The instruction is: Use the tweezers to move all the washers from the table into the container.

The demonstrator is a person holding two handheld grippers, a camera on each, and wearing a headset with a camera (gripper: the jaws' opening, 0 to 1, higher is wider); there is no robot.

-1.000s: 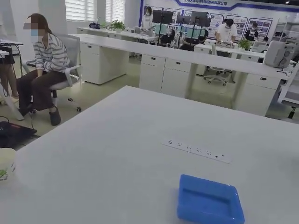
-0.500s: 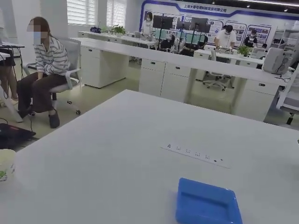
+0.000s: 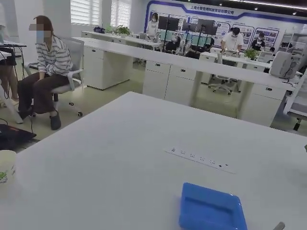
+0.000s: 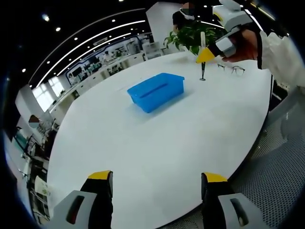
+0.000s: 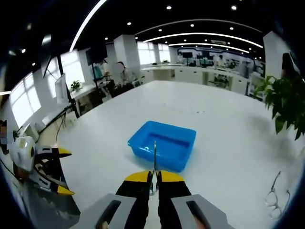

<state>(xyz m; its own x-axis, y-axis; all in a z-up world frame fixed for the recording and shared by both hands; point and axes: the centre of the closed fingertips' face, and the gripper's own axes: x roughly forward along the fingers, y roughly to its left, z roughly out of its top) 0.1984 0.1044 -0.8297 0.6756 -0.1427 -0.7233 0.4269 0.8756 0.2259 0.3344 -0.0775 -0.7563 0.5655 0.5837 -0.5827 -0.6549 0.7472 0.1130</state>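
**Right tool** (image 5: 153, 177): jaws clamped on one thin metal tweezers (image 5: 154, 155), which point toward the container (image 5: 177, 162). **Left tool** (image 4: 157, 177): jaws wide apart, holding nothing. The single container, a smooth blue rectangular tray with a raised rim, sits on the plain white table (image 5: 214, 119).

My white worktable (image 3: 120, 158): blue container (image 3: 211, 211) near right, socket strip (image 3: 201, 159) just beyond, paper cup (image 3: 6, 165) at left edge
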